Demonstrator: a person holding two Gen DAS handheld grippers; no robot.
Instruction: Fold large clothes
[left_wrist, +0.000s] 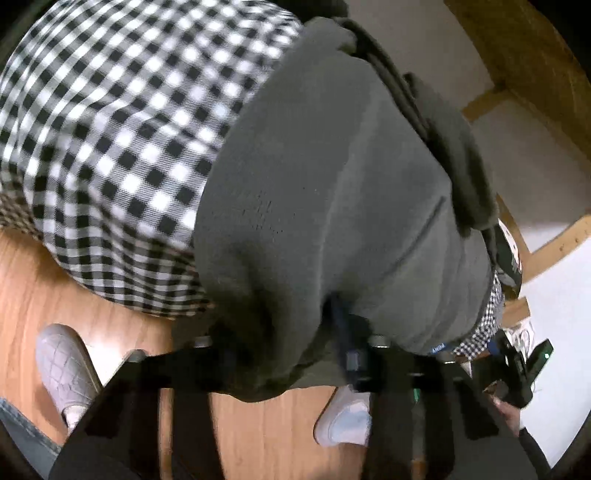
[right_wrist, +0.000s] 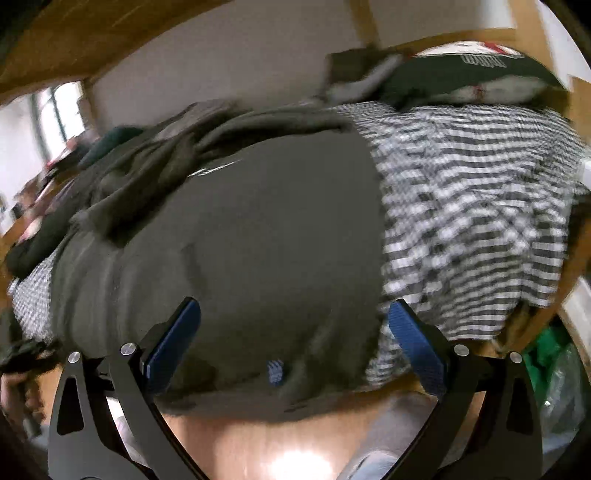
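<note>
surface: wooden table (right_wrist: 576, 273); on it: checkered cloth (right_wrist: 472, 206)

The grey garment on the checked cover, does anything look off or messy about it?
Yes. The grey garment overhangs the near edge of the checked cover, and its far part is bunched in rumpled folds rather than spread flat.

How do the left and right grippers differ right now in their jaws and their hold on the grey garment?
The left gripper has its jaws nearly closed, pinching a bunched edge of the grey garment; the right gripper has its jaws spread wide, pressing on nothing. The cloth hides the left's fingers, while the right's blue pads show plainly. Both sit at the garment's near hem.
</note>
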